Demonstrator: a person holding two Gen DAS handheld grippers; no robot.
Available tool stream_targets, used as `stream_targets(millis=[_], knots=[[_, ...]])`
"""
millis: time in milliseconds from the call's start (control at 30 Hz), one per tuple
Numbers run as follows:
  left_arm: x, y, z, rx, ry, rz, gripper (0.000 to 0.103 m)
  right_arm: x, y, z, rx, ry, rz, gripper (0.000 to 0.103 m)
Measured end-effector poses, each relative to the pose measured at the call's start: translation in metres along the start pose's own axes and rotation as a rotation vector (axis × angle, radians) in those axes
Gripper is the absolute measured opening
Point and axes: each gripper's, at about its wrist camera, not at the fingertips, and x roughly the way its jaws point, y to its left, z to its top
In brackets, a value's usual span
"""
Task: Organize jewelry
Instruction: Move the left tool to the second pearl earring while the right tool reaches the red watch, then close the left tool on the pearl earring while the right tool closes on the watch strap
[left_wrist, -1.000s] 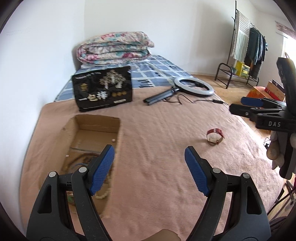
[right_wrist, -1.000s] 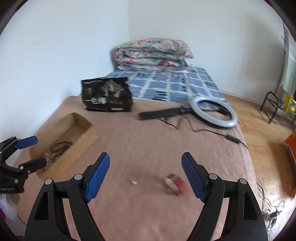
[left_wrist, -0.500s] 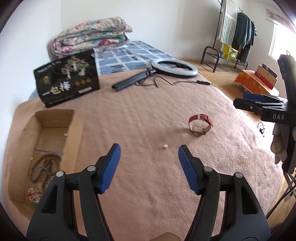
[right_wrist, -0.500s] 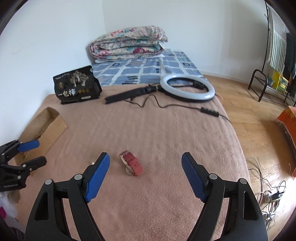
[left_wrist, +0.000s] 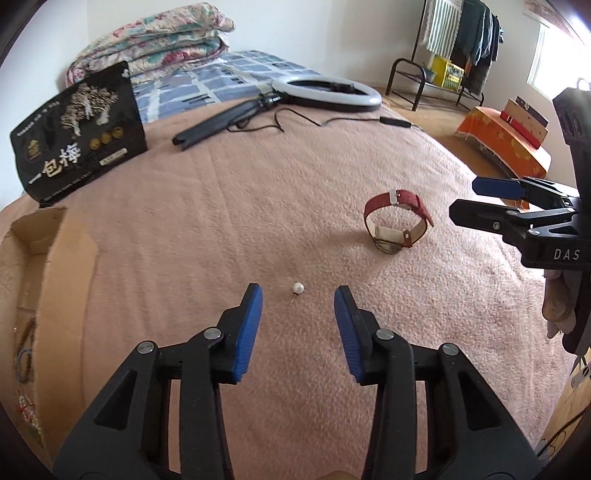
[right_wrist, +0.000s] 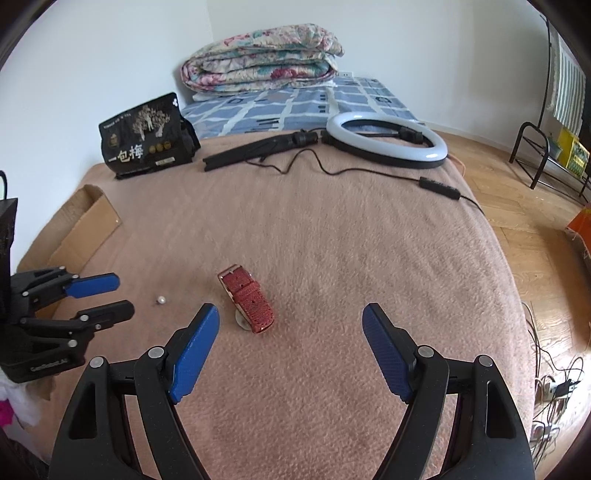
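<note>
A small white pearl earring (left_wrist: 297, 288) lies on the pink blanket, just ahead of my left gripper (left_wrist: 298, 295). That gripper's jaws are closing around empty air, the pearl lined up with the gap but untouched. The pearl (right_wrist: 160, 300) also shows beside the left gripper (right_wrist: 110, 295) in the right wrist view. A red-strapped watch (left_wrist: 397, 225) rests on its edge to the right. My right gripper (right_wrist: 291, 314) hangs open just short of the watch (right_wrist: 246, 300), holding nothing. A cardboard box (left_wrist: 48, 295) with bead strings sits at the left.
A black printed bag (left_wrist: 75, 134) stands at the back left. A ring light (right_wrist: 388, 140) with tripod and cable lies across the far blanket. Folded quilts (right_wrist: 258, 59) sit by the wall. A clothes rack (left_wrist: 458, 48) stands on the wood floor to the right.
My left gripper swung from over the box to the pearl, came lower and narrowed its jaws. My right gripper sank toward the watch, still wide.
</note>
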Motion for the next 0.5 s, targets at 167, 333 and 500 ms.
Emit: stream_targets(millis=[167, 333, 500], knots=[[0.016, -0.004, -0.001, 0.018, 0.019, 0.014, 0.037, 0.014, 0.001, -0.001, -0.012, 0.016, -0.001, 0.080], [0.029, -0.002, -0.002, 0.012, 0.034, 0.017, 0.033, 0.026, 0.002, 0.000, -0.025, 0.027, 0.003, 0.080], [0.039, -0.002, -0.003, 0.020, 0.048, 0.016, 0.026, 0.037, 0.002, 0.001, -0.030, 0.040, -0.004, 0.080]])
